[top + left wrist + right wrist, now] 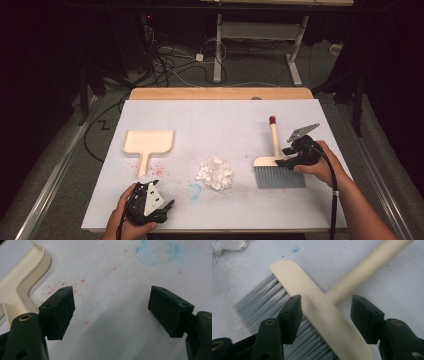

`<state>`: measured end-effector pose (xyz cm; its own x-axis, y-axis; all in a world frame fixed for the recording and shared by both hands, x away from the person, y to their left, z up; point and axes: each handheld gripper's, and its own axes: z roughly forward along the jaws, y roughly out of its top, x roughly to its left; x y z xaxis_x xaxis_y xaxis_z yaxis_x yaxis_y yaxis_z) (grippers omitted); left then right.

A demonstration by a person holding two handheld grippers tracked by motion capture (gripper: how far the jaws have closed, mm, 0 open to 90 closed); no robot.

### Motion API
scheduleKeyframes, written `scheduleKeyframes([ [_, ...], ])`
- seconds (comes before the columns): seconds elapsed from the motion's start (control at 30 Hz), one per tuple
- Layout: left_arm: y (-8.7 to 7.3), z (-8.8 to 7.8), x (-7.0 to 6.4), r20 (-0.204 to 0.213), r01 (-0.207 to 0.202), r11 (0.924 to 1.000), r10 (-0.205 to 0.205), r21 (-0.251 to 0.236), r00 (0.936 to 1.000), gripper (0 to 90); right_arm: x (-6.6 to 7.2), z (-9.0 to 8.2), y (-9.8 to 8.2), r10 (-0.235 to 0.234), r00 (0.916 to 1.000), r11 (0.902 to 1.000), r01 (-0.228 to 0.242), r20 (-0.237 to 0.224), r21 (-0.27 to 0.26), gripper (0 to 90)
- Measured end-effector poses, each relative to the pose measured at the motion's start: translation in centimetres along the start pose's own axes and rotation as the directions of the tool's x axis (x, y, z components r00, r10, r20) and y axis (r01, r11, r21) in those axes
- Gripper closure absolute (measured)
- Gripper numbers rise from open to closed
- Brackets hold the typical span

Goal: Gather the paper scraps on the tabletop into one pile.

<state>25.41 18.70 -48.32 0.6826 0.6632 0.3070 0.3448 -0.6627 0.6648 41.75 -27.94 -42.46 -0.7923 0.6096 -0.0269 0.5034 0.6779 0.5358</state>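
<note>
A cream hand brush (274,159) with grey bristles (280,177) and a red-tipped handle lies flat at the right of the white table. My right gripper (282,156) hovers at the brush head, open, its jaws either side of the cream head (322,315); one jaw is over the bristles (262,302), the other beside the handle (362,267). A cream dustpan (148,144) lies at the left, handle toward the person. A pile of white scraps (215,173) sits in the middle. My left gripper (167,207) rests open near the front edge, close to the dustpan handle (17,297).
Red specks (62,285) and a blue smudge (194,190) stain the white table cover (210,125). A wooden table edge (220,93) runs along the back. Beyond it, cables and desk legs (218,50) stand on the dark floor.
</note>
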Motion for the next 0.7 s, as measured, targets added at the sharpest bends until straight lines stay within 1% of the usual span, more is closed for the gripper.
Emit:
scheduleKeyframes([
  [0.03,0.0,0.0,0.0,0.003,0.002,1.0000,-0.002,0.001,1.0000,20.6,0.0,0.1,0.1,-0.011,0.9999,0.9999,0.011,0.007,0.006,41.7],
  [0.07,0.0,0.0,0.0,0.003,0.002,1.0000,-0.002,0.002,1.0000,20.6,0.1,0.2,0.2,-0.023,0.9997,0.9997,0.023,0.003,0.009,41.4],
  [0.1,0.1,0.0,0.0,0.001,0.000,1.0000,0.000,0.002,1.0000,20.6,0.1,0.3,0.4,-0.022,0.9997,0.9998,0.022,0.009,0.002,40.6],
  [0.13,0.1,0.0,0.0,-0.002,-0.003,1.0000,0.003,0.002,1.0000,20.6,0.2,0.3,0.5,-0.014,0.9995,0.9997,0.015,0.028,-0.017,40.7],
  [0.2,0.0,-0.1,0.0,-0.001,-0.003,1.0000,0.003,-0.002,1.0000,20.6,0.4,0.2,0.7,-0.007,0.9989,0.9978,0.010,0.046,-0.065,40.9],
  [0.23,0.0,-0.1,0.0,-0.003,-0.001,1.0000,0.001,-0.004,1.0000,20.7,0.5,0.0,0.7,-0.003,0.9981,0.9958,0.009,0.061,-0.091,40.8],
  [0.27,0.0,-0.1,0.0,-0.004,0.002,1.0000,-0.002,-0.005,1.0000,20.6,0.6,-0.2,0.6,-0.009,0.9966,0.9918,0.019,0.082,-0.126,40.6],
  [0.3,0.0,-0.2,0.1,-0.004,0.006,0.9999,-0.006,-0.009,1.0000,20.6,0.8,-0.4,0.5,-0.010,0.9957,0.9883,0.024,0.093,-0.151,40.6],
  [0.37,0.0,-0.3,0.2,-0.006,0.012,0.9998,-0.012,-0.016,0.9999,20.6,1.1,-1.0,0.2,-0.004,0.9908,0.9777,0.032,0.135,-0.207,38.9],
  [0.43,0.0,-0.3,0.2,-0.006,0.013,0.9997,-0.013,-0.019,0.9999,20.6,1.5,-1.6,-0.2,0.006,0.9883,0.9659,0.034,0.153,-0.257,36.4],
  [0.47,0.0,-0.4,0.1,-0.006,0.013,0.9997,-0.013,-0.020,0.9999,20.6,1.8,-2.0,-0.3,0.010,0.9861,0.9573,0.038,0.166,-0.287,35.7],
  [0.53,0.0,-0.4,0.2,-0.009,0.016,0.9996,-0.016,-0.025,0.9998,20.5,2.4,-2.6,-0.7,0.033,0.9794,0.9393,0.037,0.199,-0.341,33.2],
  [0.57,0.0,-0.4,0.2,-0.008,0.019,0.9993,-0.019,-0.031,0.9998,20.4,2.7,-2.9,-0.9,0.037,0.9776,0.9332,0.040,0.207,-0.357,31.6],
  [0.6,0.1,-0.5,0.2,-0.010,0.022,0.9992,-0.022,-0.033,0.9997,20.4,3.0,-3.1,-1.2,0.038,0.9744,0.9295,0.047,0.222,-0.366,30.3],
  [0.63,0.1,-0.5,0.3,-0.013,0.024,0.9991,-0.025,-0.035,0.9996,20.4,3.4,-3.2,-1.4,0.042,0.9670,0.9253,0.057,0.251,-0.375,29.4],
  [0.7,0.1,-0.6,0.5,-0.013,0.040,0.9981,-0.041,-0.046,0.9991,20.2,4.2,-3.6,-1.9,0.054,0.9584,0.9163,0.064,0.280,-0.395,26.6],
])
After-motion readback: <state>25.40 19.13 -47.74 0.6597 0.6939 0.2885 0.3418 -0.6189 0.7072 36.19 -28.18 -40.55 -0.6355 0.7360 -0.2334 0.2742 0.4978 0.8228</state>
